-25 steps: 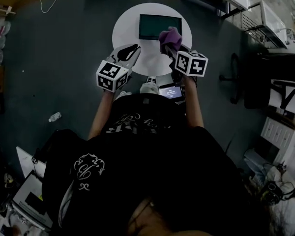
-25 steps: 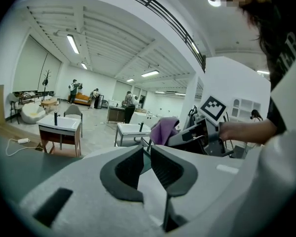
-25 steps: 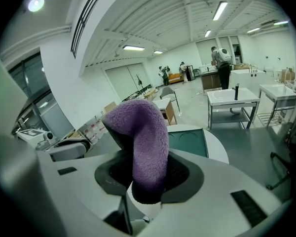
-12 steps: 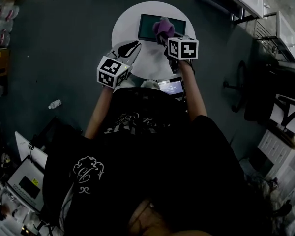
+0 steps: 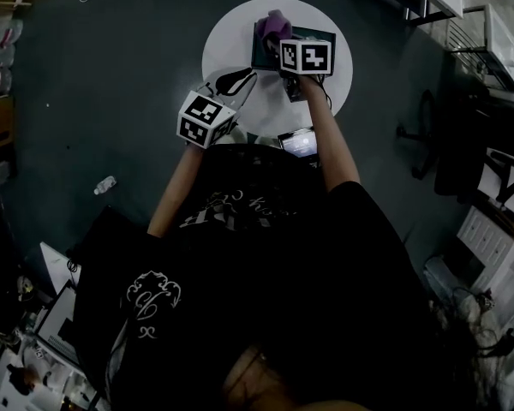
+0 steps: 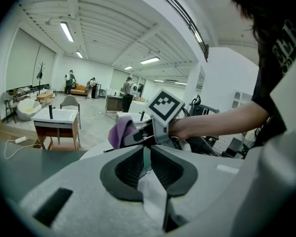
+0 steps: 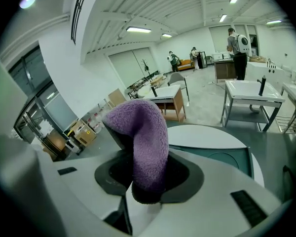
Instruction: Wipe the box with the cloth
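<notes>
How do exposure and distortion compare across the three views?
Head view: dim and underexposed, only the table reads bright. Left gripper view: bright, strong fisheye bending, dark corners. Right gripper view: same fisheye, ceiling lights glaring, cloth sharp up close.

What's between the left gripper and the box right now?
Only bare white table: the head view shows nothing between the left gripper and the box.
</notes>
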`<state>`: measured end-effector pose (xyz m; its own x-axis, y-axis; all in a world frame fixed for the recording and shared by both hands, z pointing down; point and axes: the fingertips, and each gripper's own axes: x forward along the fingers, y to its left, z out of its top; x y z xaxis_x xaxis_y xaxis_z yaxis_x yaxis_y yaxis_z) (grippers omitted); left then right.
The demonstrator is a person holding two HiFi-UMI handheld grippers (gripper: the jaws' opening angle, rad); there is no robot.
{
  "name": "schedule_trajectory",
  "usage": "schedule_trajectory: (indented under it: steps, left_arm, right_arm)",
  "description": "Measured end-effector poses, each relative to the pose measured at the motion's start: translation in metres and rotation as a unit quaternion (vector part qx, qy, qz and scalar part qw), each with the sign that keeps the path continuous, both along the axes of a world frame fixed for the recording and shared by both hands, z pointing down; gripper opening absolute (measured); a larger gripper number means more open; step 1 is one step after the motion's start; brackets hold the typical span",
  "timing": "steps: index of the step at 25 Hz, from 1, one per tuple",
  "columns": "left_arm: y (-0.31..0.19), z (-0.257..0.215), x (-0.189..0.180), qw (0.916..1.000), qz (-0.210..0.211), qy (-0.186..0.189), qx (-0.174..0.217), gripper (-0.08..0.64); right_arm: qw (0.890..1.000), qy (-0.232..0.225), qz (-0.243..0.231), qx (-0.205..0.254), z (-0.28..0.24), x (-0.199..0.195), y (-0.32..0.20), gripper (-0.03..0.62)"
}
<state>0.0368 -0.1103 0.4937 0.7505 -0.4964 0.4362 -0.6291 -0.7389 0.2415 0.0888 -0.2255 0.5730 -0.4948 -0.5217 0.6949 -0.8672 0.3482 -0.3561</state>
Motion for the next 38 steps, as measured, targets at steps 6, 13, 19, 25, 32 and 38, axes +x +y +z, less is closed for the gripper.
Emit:
schedule_trajectory:
  steps: [6, 13, 19, 25, 32, 38]
  left_arm:
    - [-0.009, 0.006, -0.02, 0.9995, 0.032, 0.004, -0.006, 0.038]
    - [-0.025, 0.007, -0.039, 0.999, 0.04, 0.014, -0.012, 0.038]
    - [-0.028, 0.006, -0.035, 0.9981, 0.056, 0.018, -0.014, 0.038]
    - [-0.02, 0.003, -0.02, 0.9965, 0.081, 0.019, -0.012, 0.038]
    - [-0.02, 0.0, -0.011, 0.9955, 0.091, 0.023, -0.01, 0.038]
    - [-0.018, 0.005, -0.007, 0.9959, 0.087, 0.023, -0.011, 0.038]
  right_arm:
    - [0.999, 0.035, 0.008, -0.032, 0.034, -0.026, -0.017, 0.115]
    - [0.993, 0.089, 0.036, -0.063, 0.059, 0.002, -0.024, 0.115]
    - [0.987, 0.123, 0.068, -0.078, 0.064, 0.057, -0.015, 0.115]
    - [0.981, 0.142, 0.103, -0.086, 0.061, 0.109, -0.001, 0.115]
    - [0.969, 0.166, 0.146, -0.112, 0.059, 0.16, 0.013, 0.115]
    - [0.97, 0.164, 0.146, -0.108, 0.056, 0.17, 0.017, 0.115]
